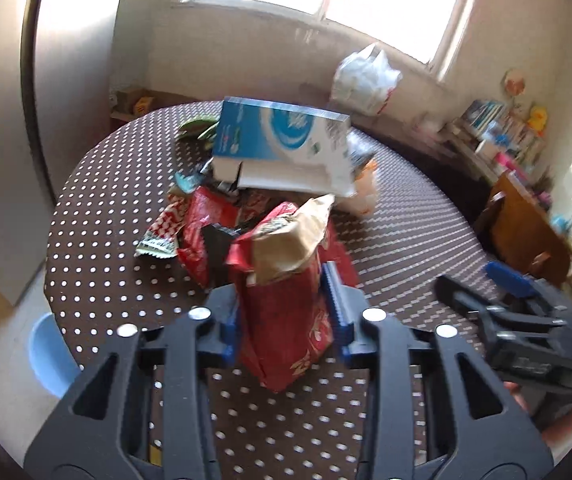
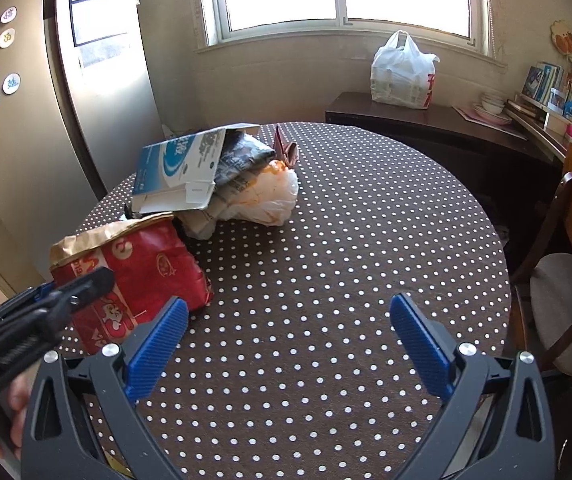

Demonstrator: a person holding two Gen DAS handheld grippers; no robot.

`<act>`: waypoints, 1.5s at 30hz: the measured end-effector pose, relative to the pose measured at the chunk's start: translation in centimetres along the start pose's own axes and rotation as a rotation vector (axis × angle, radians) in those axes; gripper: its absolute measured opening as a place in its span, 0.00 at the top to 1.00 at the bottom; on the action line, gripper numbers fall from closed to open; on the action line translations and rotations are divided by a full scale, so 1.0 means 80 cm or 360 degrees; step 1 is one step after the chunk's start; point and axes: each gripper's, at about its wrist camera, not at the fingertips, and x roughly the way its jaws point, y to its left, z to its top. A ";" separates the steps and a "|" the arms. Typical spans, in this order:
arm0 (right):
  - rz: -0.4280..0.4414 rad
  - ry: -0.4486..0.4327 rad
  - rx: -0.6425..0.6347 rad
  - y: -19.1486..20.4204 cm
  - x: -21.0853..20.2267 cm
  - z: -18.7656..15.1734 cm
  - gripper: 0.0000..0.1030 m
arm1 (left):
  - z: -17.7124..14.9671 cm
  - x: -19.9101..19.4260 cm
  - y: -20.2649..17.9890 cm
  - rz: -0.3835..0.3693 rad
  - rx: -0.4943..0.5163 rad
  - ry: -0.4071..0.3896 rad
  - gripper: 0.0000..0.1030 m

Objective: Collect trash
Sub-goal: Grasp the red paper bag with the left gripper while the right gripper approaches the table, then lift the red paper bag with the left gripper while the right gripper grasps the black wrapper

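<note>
Each fisheye camera sat behind its own gripper's fingers, tilted down across the round, brown, white-dotted tablecloth [image 2: 326, 240] toward the window (left view nearer the litter). Both views shared the crumpled red paper bag [image 1: 286, 312] and the blue-and-white cardboard box [image 2: 177, 168].

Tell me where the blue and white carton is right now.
The blue and white carton lies tilted on the pile of trash at the far left of the dotted table, just behind the red paper bag.

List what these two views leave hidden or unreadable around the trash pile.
- Left wrist view: motion blur makes print on the blue-and-white carton unreadable.
- Left wrist view: red paper bag in the left hand-held gripper hides wrappers behind.
- Right wrist view: carton covers the pile's far side; bag's contents unseen.
</note>
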 end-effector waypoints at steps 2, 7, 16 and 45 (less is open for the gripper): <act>0.0024 -0.0002 -0.0002 0.002 -0.003 0.000 0.04 | 0.001 -0.011 -0.003 0.0027 0.0019 -0.0039 0.71; 0.0071 -0.0015 -0.0033 0.012 -0.008 0.001 0.04 | 0.003 -0.043 -0.007 0.0137 0.0036 -0.0143 0.72; 0.0255 0.0004 -0.0061 0.047 0.004 0.018 0.04 | 0.017 -0.100 0.009 0.0388 0.0077 -0.0340 0.72; 0.0352 0.0258 -0.0109 0.134 0.131 0.057 0.54 | 0.011 -0.083 0.106 0.0632 -0.0044 -0.0290 0.72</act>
